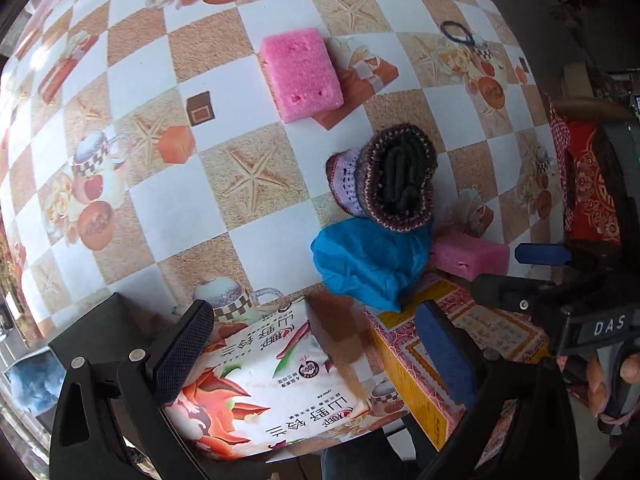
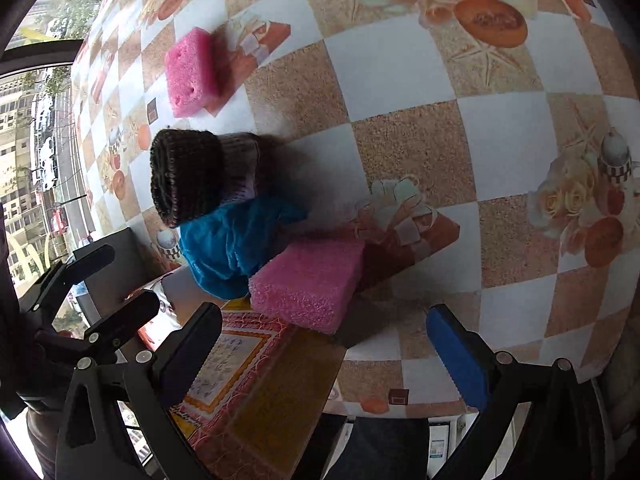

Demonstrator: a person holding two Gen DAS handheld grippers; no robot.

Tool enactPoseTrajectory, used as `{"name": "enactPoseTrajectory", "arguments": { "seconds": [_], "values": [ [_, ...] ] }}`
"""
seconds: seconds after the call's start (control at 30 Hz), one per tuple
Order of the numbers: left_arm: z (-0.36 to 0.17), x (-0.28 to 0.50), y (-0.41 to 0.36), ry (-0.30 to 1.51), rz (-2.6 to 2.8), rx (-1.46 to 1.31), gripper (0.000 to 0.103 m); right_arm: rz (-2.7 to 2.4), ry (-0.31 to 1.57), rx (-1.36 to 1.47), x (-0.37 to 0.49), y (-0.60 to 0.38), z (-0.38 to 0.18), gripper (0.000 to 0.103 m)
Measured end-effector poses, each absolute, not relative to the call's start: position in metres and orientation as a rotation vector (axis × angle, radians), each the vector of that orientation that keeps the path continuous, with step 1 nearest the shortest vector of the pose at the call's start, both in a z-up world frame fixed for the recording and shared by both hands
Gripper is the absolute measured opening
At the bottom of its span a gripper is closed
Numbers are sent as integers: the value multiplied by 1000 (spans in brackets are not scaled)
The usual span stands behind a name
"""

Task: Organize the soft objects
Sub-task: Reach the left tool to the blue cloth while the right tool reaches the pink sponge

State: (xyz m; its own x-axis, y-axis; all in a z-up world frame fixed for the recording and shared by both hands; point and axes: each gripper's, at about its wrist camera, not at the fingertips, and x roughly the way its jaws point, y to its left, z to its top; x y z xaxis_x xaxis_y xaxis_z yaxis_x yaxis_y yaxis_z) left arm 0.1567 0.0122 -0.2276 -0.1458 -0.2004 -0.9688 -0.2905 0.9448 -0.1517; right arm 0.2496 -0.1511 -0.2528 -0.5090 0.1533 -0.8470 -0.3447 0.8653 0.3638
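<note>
A pink sponge lies flat on the checked tablecloth. Nearer sit a rolled knitted piece, a crumpled blue cloth touching it, and a second pink sponge. In the right wrist view this second sponge rests partly on a yellow and red box, beside the blue cloth and the knitted roll. My left gripper hangs open above a white tissue pack. My right gripper is open just short of the near sponge, holding nothing.
A black hair tie lies far right on the table. A chair with a red patterned cushion stands past the right edge. A dark block sits at the near left edge. A hand holds the right gripper's handle.
</note>
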Motion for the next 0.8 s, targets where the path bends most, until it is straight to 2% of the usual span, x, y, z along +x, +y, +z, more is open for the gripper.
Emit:
{"name": "enactPoseTrajectory", "arguments": {
  "seconds": [0.17,0.37,0.43,0.57,0.8],
  "values": [
    [-257,167,2,1815,85,-343,101,570,2045,-171,255,-163,-276,103],
    [-264,168,34,1771,383,-176,101,454,1912,-170,289,-199,-264,103],
    [-260,163,60,1758,438,-232,101,362,1843,-234,303,-213,-256,103],
    [-238,151,90,1687,446,-344,101,369,1810,-119,315,-239,-244,103],
    [-222,131,85,1619,401,-444,101,479,1786,-161,288,-225,-245,103]
  ]
}}
